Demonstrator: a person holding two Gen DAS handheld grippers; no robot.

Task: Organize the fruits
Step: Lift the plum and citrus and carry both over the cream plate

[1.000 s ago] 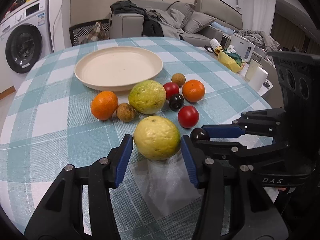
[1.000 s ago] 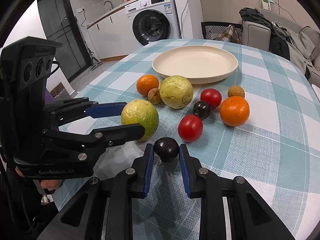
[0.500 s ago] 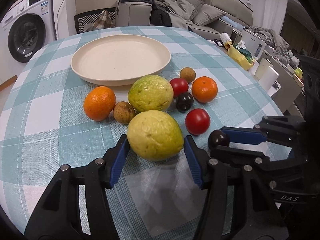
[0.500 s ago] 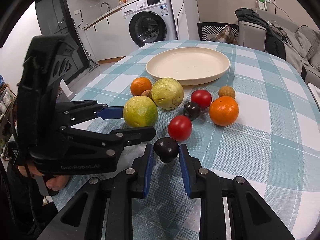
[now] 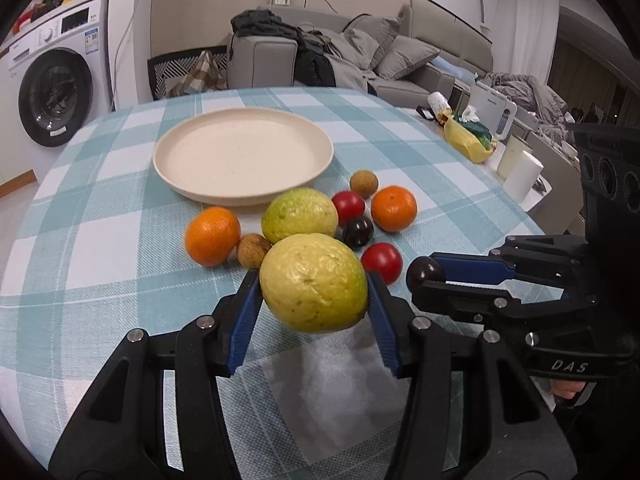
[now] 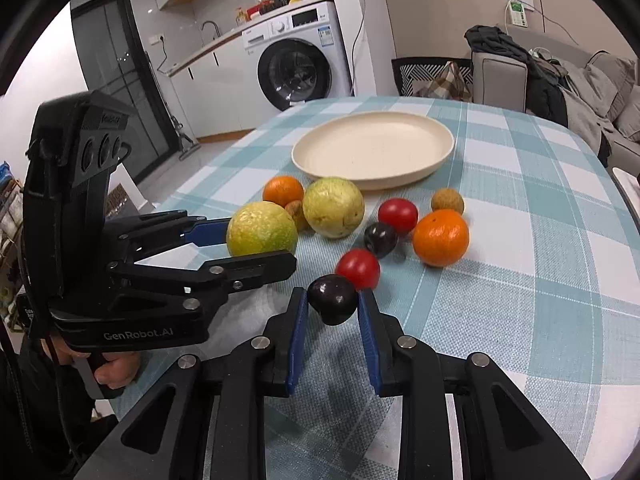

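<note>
My left gripper holds a large yellow-green guava just above the checked cloth; its blue pads press the fruit's sides as the jaws are closing. The right gripper is shut on a small dark plum, also lifted, and appears at the right of the left wrist view. Behind lie a second guava, two oranges, two red tomatoes, another dark plum and two brown longans. The cream plate beyond holds nothing.
The round table wears a teal and white checked cloth. A side table at far right carries a yellow bag and white cups. A washing machine and a grey sofa stand behind. A hand grips the left gripper's handle.
The left jaws, wide around the guava on the cloth a second ago, now clamp it and it hangs slightly raised. The right gripper kept its grip on the plum.
</note>
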